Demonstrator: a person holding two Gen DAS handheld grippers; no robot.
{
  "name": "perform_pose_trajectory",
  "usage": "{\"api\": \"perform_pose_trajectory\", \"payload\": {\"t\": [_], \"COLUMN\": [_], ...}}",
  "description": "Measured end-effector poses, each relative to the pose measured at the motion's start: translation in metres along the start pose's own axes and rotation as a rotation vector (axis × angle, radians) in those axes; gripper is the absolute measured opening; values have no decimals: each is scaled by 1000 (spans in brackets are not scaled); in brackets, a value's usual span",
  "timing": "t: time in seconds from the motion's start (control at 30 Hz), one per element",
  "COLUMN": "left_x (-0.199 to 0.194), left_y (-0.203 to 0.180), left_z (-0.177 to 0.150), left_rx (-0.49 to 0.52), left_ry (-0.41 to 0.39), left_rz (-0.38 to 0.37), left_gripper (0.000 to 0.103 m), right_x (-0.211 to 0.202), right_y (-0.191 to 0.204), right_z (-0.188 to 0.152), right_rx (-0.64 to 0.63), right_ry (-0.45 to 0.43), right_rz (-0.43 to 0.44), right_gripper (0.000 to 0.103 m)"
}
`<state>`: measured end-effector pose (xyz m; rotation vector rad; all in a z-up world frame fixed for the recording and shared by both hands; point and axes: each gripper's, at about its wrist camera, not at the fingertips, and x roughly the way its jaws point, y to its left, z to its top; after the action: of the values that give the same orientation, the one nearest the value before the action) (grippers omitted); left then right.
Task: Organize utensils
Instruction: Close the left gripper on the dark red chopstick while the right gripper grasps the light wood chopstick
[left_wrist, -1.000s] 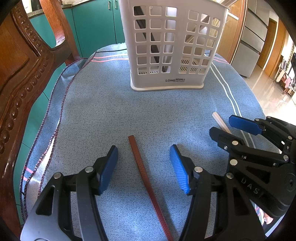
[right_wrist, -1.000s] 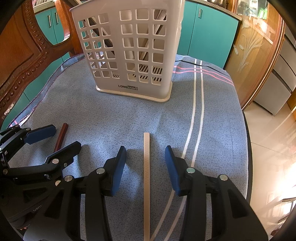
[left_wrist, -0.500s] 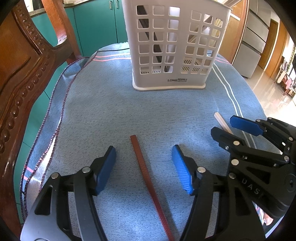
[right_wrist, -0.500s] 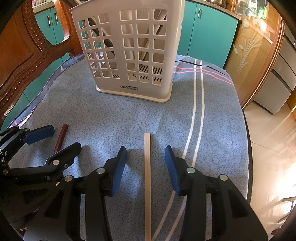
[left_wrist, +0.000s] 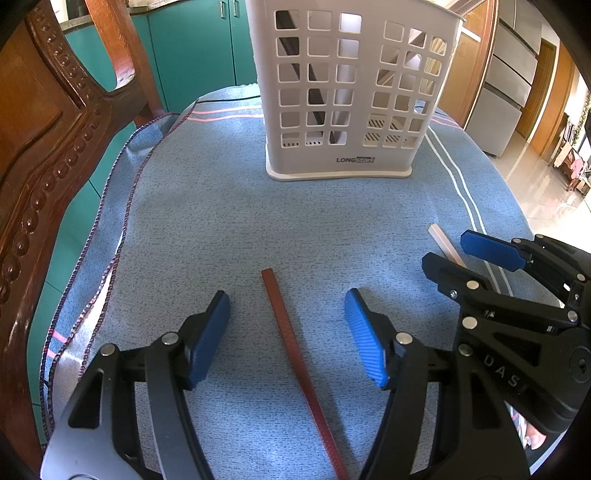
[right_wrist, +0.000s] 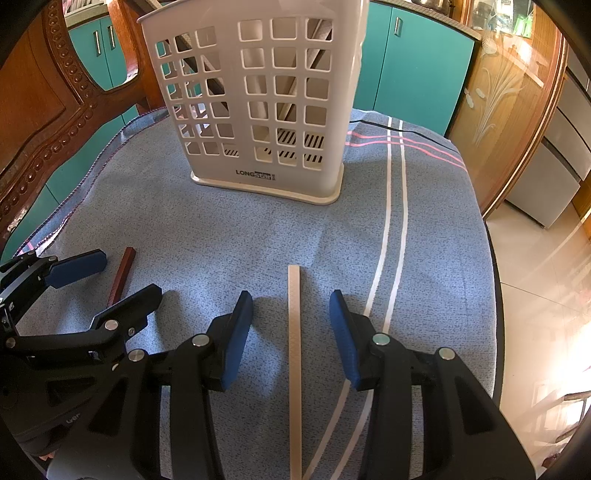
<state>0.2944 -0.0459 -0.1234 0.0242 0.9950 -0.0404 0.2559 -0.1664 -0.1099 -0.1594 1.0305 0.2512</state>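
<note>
A red-brown chopstick (left_wrist: 295, 354) lies flat on the blue cloth, between the open fingers of my left gripper (left_wrist: 287, 306), which is empty. A cream chopstick (right_wrist: 294, 354) lies flat between the open fingers of my right gripper (right_wrist: 291, 302), also empty. A white slotted utensil holder (left_wrist: 347, 96) stands upright at the far middle of the table, with several sticks leaning inside. It also shows in the right wrist view (right_wrist: 258, 103). The right gripper (left_wrist: 465, 247) shows at the right of the left wrist view, the left gripper (right_wrist: 110, 273) at the left of the right view.
A blue cloth (left_wrist: 221, 221) with white and pink stripes covers the round table. A carved wooden chair back (left_wrist: 44, 122) stands close at the left. Teal cabinets (right_wrist: 413, 70) are behind. The table edge drops to the tiled floor (right_wrist: 535, 258) at the right.
Both grippers stayed open over their chopsticks. The left gripper drew back slightly, so the holder looks a little farther off. The right gripper has barely moved.
</note>
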Motion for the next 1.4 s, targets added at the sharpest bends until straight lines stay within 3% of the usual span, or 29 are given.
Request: {"api": "perform_pose_trajectory", "payload": {"t": [1.0, 1.07, 1.13, 1.2, 1.33, 1.4], "left_x": [-1, -1, -3, -4, -2, -1], "left_y": [1, 1, -4, -8, -4, 2], "left_z": [0, 0, -1, -1, 1, 2], "left_rx": [1, 4, 27, 50, 44, 23], "left_ry": [0, -1, -7, -10, -2, 1], "left_rz": [3, -13, -31, -45, -66, -79], "left_gripper": [66, 58, 33, 23, 11, 9], "right_x": [0, 1, 2, 2, 5, 7], "right_y": [2, 2, 2, 4, 8, 6], "right_z": [-1, 0, 1, 2, 7, 9], "right_rx": [-1, -1, -6, -15, -49, -47], "right_ry": [-1, -1, 3, 11, 35, 36], "right_rz": [-5, -7, 4, 15, 32, 30], "right_gripper": [45, 45, 41, 31, 7, 7]}}
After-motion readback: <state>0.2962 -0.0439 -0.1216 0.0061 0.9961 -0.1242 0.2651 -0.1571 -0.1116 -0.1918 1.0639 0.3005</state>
